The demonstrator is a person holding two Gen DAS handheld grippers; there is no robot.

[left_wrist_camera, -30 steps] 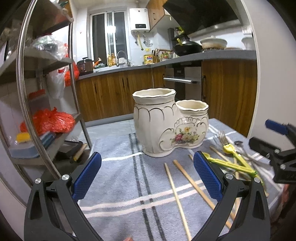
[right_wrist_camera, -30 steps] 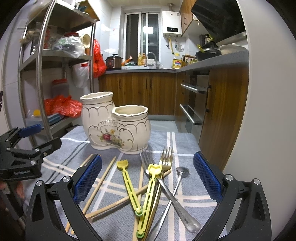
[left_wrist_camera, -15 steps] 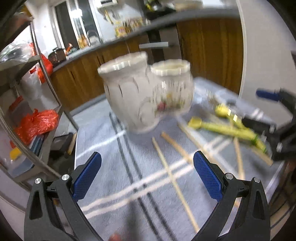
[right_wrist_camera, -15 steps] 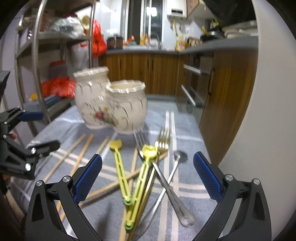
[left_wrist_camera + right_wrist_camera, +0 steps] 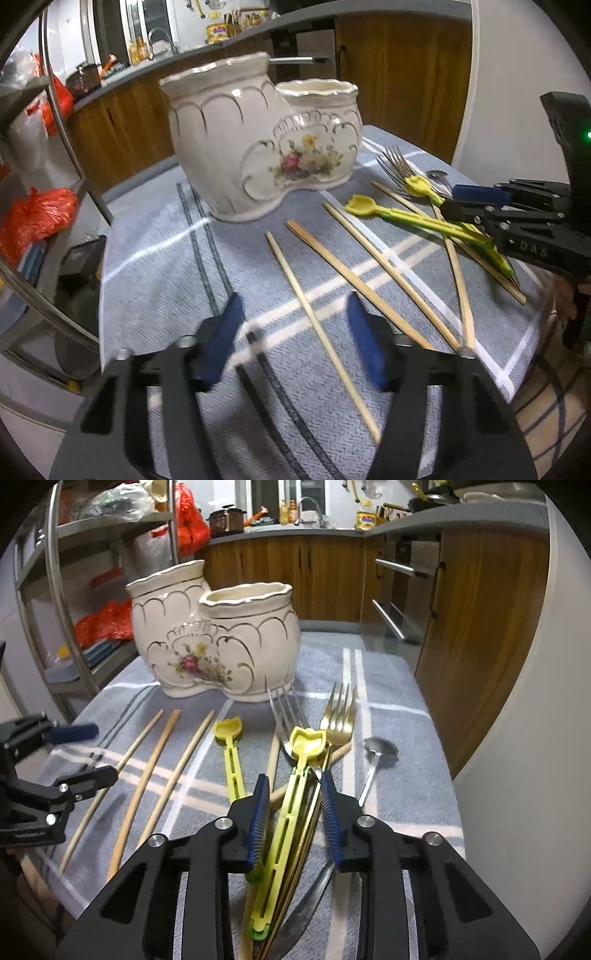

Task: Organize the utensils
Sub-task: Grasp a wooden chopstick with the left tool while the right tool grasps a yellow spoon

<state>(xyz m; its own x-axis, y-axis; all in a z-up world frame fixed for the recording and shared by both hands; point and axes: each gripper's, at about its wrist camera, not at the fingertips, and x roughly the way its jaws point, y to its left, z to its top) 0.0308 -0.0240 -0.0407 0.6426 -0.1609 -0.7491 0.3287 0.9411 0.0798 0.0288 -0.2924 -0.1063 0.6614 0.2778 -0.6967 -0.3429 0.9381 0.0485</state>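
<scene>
A cream ceramic two-pot utensil holder [image 5: 258, 136] [image 5: 218, 635] stands on the grey striped cloth [image 5: 166, 266]. Several wooden chopsticks [image 5: 321, 306] [image 5: 147, 775], two yellow plastic utensils [image 5: 288, 812] [image 5: 417, 219], forks [image 5: 340, 716] and a spoon [image 5: 376, 753] lie in front of it. My left gripper [image 5: 295, 336] is low over the cloth, its jaws half closed around one chopstick, not touching it. My right gripper [image 5: 293, 812] has its jaws narrowed around a yellow utensil and the gold fork's handle, with small gaps at each side.
A metal shelf rack [image 5: 55, 590] with red bags stands at the left. Wooden cabinets [image 5: 314, 576] and an oven handle are behind. A white wall or appliance [image 5: 535, 738] borders the table's right edge.
Both grippers have dropped toward the table and their jaws have narrowed from wide open. The left now straddles a chopstick; the right straddles the yellow utensil.
</scene>
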